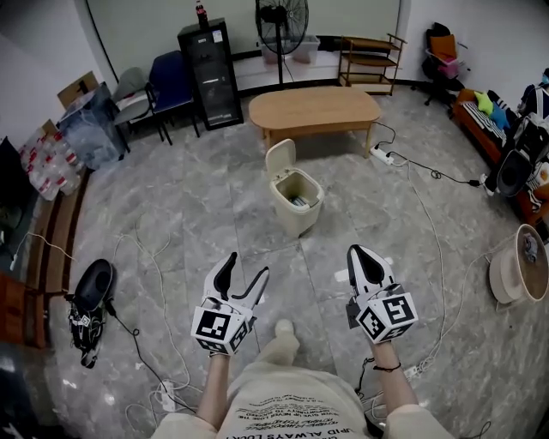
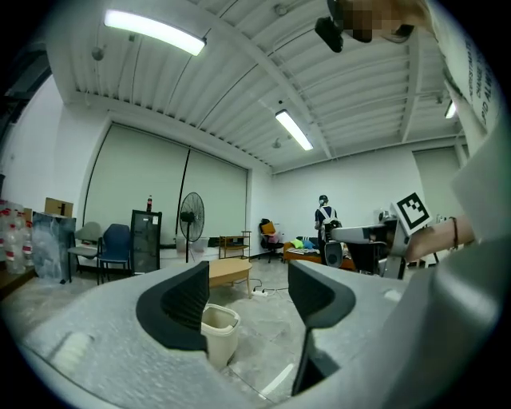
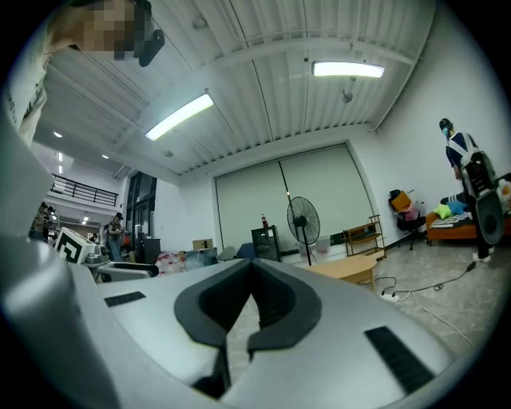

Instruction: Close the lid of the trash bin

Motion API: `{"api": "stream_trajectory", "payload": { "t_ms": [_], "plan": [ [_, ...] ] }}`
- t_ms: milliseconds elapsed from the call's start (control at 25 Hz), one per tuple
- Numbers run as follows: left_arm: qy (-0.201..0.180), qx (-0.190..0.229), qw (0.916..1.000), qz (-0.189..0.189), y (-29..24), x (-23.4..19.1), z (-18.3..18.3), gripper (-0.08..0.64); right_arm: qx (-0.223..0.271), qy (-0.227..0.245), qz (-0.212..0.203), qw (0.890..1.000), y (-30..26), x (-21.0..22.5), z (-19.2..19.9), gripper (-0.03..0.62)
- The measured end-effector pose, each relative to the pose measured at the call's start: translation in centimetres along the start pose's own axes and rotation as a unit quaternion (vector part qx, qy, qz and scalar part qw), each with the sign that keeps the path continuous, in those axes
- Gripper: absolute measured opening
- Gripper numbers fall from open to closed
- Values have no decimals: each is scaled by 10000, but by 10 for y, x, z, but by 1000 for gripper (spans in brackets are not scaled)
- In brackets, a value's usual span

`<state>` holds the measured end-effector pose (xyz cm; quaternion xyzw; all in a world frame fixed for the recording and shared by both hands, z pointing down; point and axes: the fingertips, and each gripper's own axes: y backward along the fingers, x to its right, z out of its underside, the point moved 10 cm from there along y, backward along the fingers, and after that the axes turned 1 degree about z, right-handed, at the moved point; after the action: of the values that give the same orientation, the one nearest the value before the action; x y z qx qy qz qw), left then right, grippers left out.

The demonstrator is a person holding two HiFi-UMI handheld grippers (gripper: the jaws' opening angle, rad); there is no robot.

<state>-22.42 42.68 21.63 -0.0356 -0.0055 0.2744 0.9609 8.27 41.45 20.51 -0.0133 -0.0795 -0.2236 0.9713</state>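
A cream trash bin (image 1: 298,202) stands on the grey floor ahead of me, its lid (image 1: 280,159) tipped up at the back and the inside showing. My left gripper (image 1: 245,267) is held low, well short of the bin, with its jaws wide open and nothing between them. In the left gripper view the trash bin (image 2: 219,331) shows low between the left gripper's (image 2: 247,297) dark pads, far off. My right gripper (image 1: 364,255) hangs to the right at the same distance, shut and holding nothing. In its own view the right gripper (image 3: 254,310) has its pads together.
A low wooden table (image 1: 314,110) stands just behind the bin, with a standing fan (image 1: 281,21), a black cabinet (image 1: 210,73) and chairs (image 1: 167,86) further back. Cables and a power strip (image 1: 383,155) lie on the floor. A person (image 2: 322,220) stands far off.
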Motion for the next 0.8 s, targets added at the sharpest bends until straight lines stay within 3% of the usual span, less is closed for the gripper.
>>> {"api": "stream_trajectory", "payload": {
  "t_ms": [320, 800],
  "plan": [
    [117, -177, 9998, 41, -69, -55, -4, 302, -196, -117, 101, 9997, -74, 28, 1, 5],
    [138, -313, 9994, -41, -120, -108, -1, 302, -300, -276, 202, 9990, -138, 49, 11, 5]
  ]
}}
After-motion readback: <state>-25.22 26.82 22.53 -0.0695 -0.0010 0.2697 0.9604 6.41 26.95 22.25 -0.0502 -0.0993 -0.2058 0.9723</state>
